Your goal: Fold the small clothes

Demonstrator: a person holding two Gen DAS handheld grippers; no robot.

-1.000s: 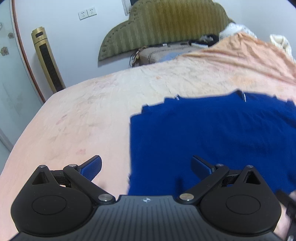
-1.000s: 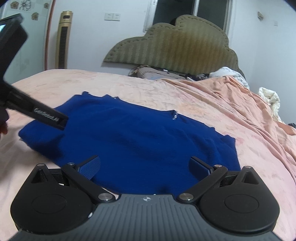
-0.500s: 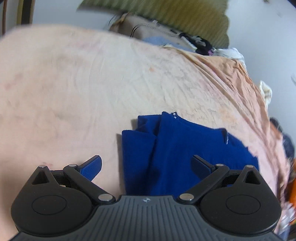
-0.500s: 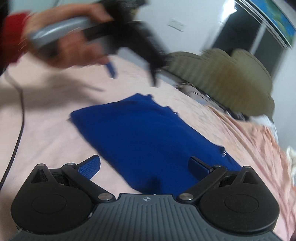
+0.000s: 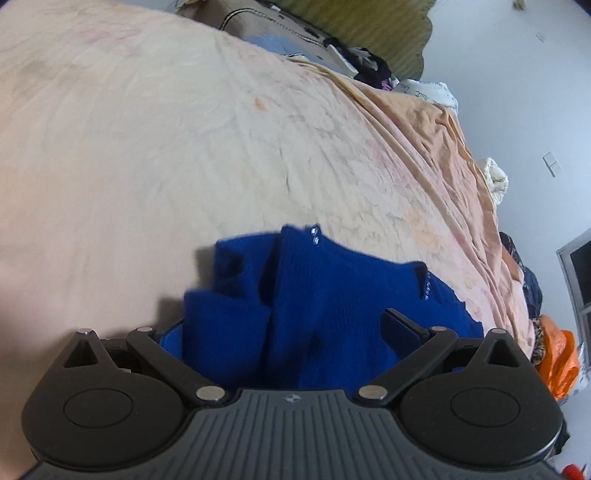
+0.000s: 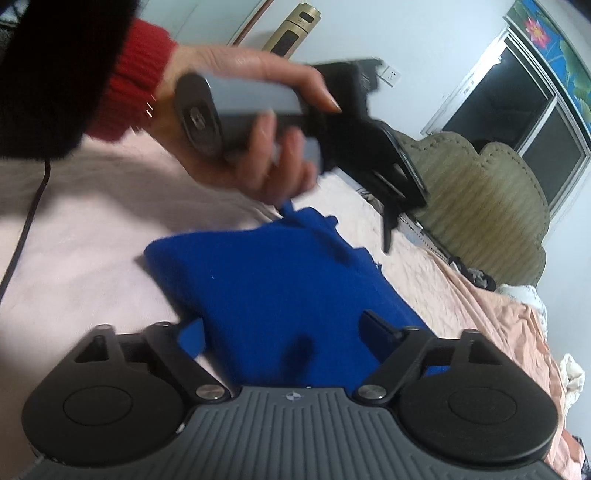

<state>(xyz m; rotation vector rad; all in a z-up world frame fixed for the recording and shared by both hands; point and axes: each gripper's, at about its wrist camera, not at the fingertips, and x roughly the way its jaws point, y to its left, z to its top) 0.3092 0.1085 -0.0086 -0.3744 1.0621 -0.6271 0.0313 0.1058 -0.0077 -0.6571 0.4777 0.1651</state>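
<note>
- Blue knit garment [image 5: 332,314] lies on the bed, partly folded, w/ its near edge running in between the spread fingers of both tools.
- Left gripper [image 5: 284,332] is released, jaws wide apart; cloth sits in the gap, one layer bunched up by the left finger, nothing pinched.
- Right gripper [image 6: 284,332] is also released, jaws wide; garment [image 6: 273,284] fills the gap but isn't clamped.
- Right-wrist view: left hand [image 6: 243,122], red cuff under a black sleeve, wraps the grey handle of the left tool, held above the garment's far corner. Blurred, so can't tell if it touches the cloth.
- Black cable [image 6: 26,225] trails over the sheet at the left.
- Peach bed sheet [image 5: 184,147] is wrinkled, w/ an orange cover [image 5: 454,155] along the right side.
- Olive padded headboard [image 6: 491,195] stands at the far end, clutter piled at its foot.
- Gold tower unit [image 6: 291,29] stands by the wall; dark window [image 6: 517,99] to the right.
</note>
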